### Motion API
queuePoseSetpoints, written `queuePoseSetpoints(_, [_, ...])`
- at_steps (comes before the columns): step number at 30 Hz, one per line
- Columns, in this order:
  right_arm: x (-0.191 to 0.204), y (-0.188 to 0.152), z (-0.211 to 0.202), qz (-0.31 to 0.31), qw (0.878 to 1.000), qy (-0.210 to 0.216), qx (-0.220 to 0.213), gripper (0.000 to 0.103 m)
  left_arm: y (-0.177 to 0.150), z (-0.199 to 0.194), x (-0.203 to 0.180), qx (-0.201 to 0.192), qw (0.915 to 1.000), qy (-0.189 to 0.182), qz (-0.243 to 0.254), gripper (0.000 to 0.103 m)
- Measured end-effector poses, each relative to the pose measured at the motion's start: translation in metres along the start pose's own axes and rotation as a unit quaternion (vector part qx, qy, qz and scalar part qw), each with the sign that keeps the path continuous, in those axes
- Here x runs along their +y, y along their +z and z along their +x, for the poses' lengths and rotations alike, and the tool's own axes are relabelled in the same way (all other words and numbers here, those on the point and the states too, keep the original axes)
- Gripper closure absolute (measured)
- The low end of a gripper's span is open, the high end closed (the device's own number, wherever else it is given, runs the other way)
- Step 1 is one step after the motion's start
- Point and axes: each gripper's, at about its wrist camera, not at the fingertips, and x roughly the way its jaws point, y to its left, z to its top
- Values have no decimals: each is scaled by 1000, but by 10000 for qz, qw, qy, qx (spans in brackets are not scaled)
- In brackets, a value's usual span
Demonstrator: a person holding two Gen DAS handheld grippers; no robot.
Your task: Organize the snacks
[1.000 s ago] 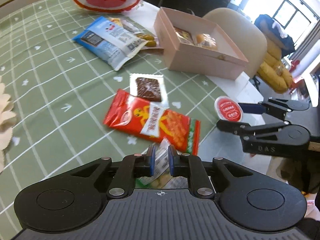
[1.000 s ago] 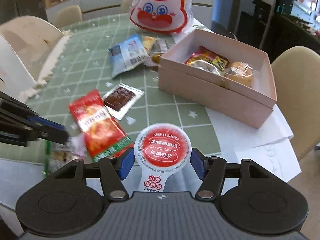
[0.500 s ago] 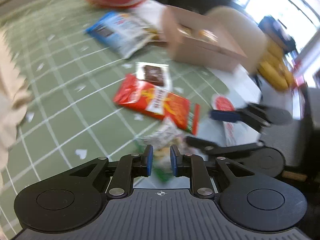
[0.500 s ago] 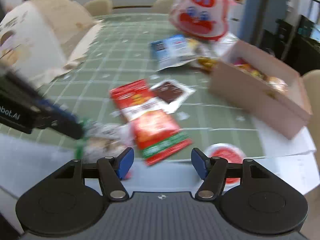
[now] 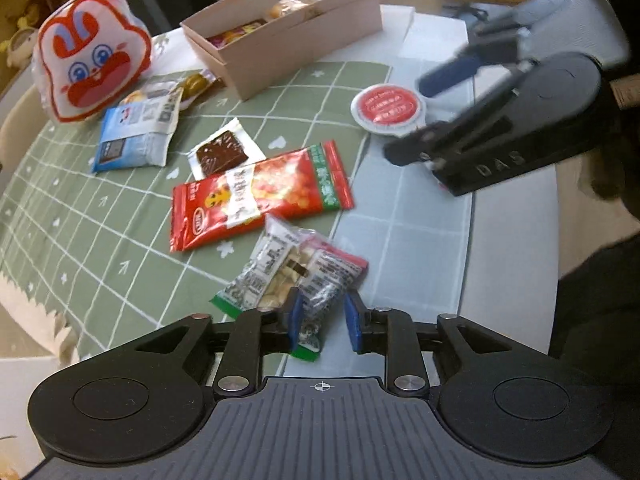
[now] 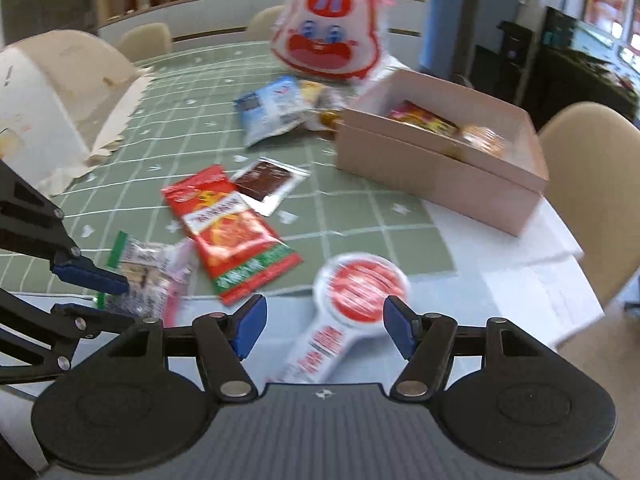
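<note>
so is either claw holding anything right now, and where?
Nothing held. Left claw is open around the clear snack pack's near end; right claw is open over the round red-lidded cup.

A green checked tablecloth [image 5: 72, 216] and beige chair [image 6: 592, 184].

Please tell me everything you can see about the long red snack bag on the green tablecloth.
The red bag is a long, glossy, sealed pouch, red with a white label, yellow-orange picture and a green band at one end. It lies flat on the tablecloth, near the edge. The brown packet lies at one long side and the clear packet at the other; actual contact is unclear. No tool touches it.
</note>
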Motion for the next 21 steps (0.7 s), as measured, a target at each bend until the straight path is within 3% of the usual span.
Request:
queuePoseSetpoints(8, [-22, -21, -3, 636, 9975, -278, 136, 32, 21, 23, 22, -383, 9927, 412, -1071, 71])
queuePoseSetpoints(11, [-28, -29, -6, 806, 9962, -296, 154, 31, 23, 16, 28, -479, 9906, 266, -1257, 71])
queuePoseSetpoints(14, [-34, -34, -8, 964, 9948, -282, 143, 28, 18, 1, 19, -540, 9952, -85, -806, 71])
queuePoseSetpoints(17, [-43, -39, -8, 1239, 9921, -168, 127, 25, 12, 2, 5, -220, 9992, -284, -180, 70])
queuePoseSetpoints(21, [-44, -39, -7, 1270, 9917, -172, 136, 23, 11, 14, 5, 17, 9981, -578, -196, 72])
